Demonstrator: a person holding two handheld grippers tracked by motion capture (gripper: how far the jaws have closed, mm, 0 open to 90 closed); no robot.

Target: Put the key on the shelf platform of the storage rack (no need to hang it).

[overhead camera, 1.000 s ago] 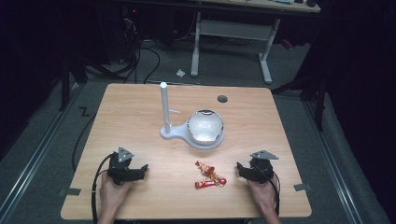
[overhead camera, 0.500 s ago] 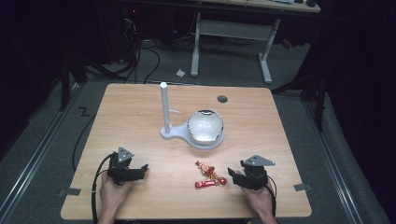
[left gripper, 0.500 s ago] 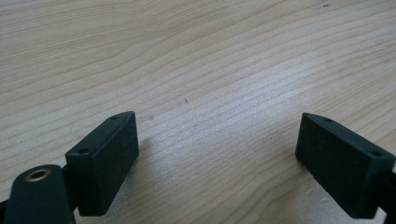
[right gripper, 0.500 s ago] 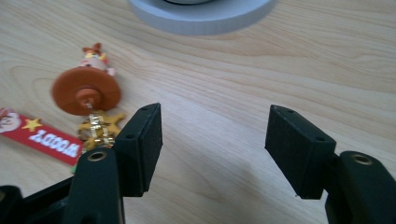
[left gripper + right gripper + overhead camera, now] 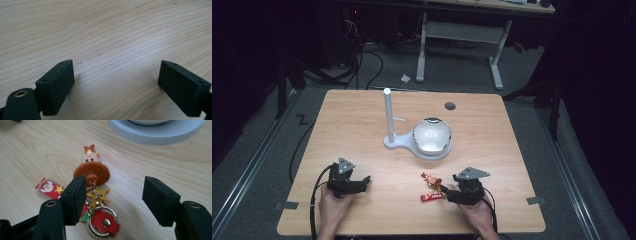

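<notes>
A keychain [image 5: 93, 173] lies flat on the wooden table: a small figure with an orange hat, a gold star charm, a metal ring and a red strap. In the high view the keychain [image 5: 432, 187] lies at the front centre-right. My right gripper [image 5: 113, 200] is open, its left jaw over the ring end, its right jaw over bare wood. In the high view my right gripper [image 5: 446, 192] touches the keychain's right end. My left gripper [image 5: 116, 82] is open over bare wood; in the high view my left gripper [image 5: 364, 181] rests at the front left.
A white stand [image 5: 388, 117] with an upright post and a round base holding a white bowl [image 5: 432, 136] sits mid-table, its base edge [image 5: 155, 131] just beyond the keychain. A dark grommet hole [image 5: 450, 105] is at the back right. Dark floor and cables surround the table [image 5: 352, 125].
My right gripper has moved left across the table, from apart from the keychain to right over its ring end. The left gripper stays where it was.
</notes>
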